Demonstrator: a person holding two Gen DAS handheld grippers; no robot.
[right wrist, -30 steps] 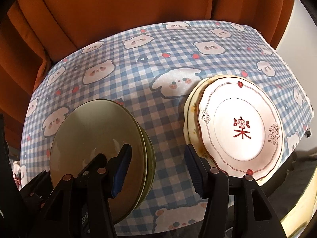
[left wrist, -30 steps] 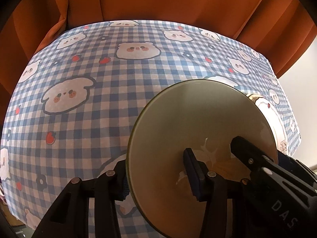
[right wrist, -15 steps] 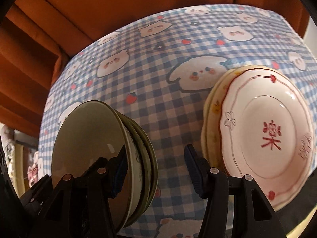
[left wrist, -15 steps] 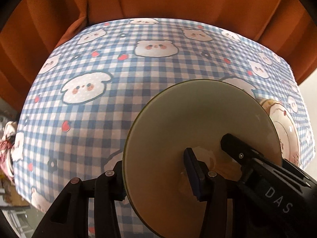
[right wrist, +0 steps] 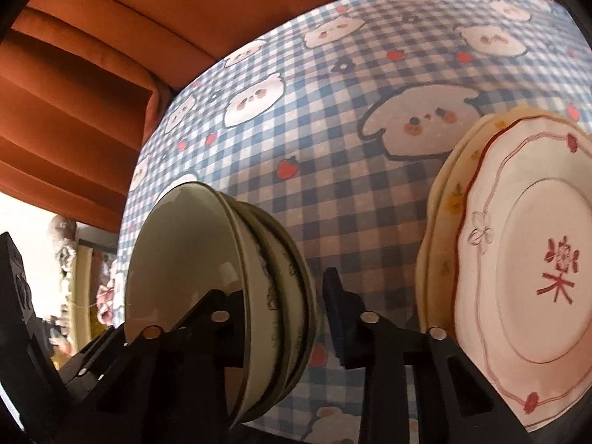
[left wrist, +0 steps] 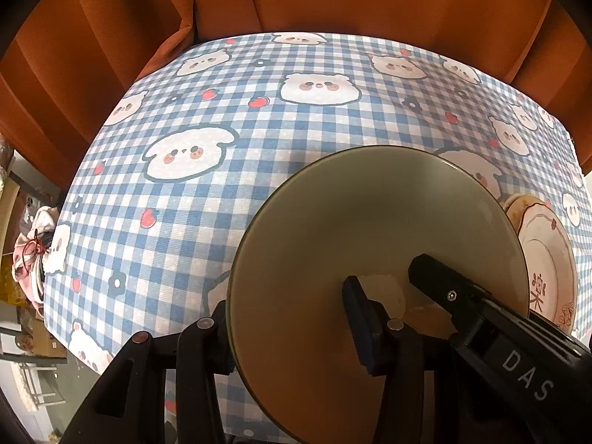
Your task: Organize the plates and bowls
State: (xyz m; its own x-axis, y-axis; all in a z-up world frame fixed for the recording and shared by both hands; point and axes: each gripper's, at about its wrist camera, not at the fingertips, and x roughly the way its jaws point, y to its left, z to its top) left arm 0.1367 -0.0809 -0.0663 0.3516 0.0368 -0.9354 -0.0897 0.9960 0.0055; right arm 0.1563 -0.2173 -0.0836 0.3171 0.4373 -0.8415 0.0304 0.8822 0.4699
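A stack of green bowls (left wrist: 370,229) sits near the front of the checked tablecloth (left wrist: 259,140). My left gripper (left wrist: 286,303) is shut on its left wall, with one finger outside the rim and the other inside the top bowl. From the right wrist view the bowl stack (right wrist: 229,277) shows three nested rims. My right gripper (right wrist: 283,288) straddles the stack's right wall and its jaws are closing. Its outer pad (right wrist: 335,318) still shows a sliver of cloth beside the bowls. The inner finger (left wrist: 436,285) reaches into the top bowl.
Two stacked plates (right wrist: 518,277), a white one with a red character on a cream one (right wrist: 444,203), lie right of the bowls near the table's right edge. Orange curtain (left wrist: 333,0) hangs behind the table. Clutter (left wrist: 29,229) sits on the floor at the left.
My right gripper's jaws have narrowed around the bowls' right wall and it has tipped down closer to them. The left gripper has turned, still holding the stack's left wall.
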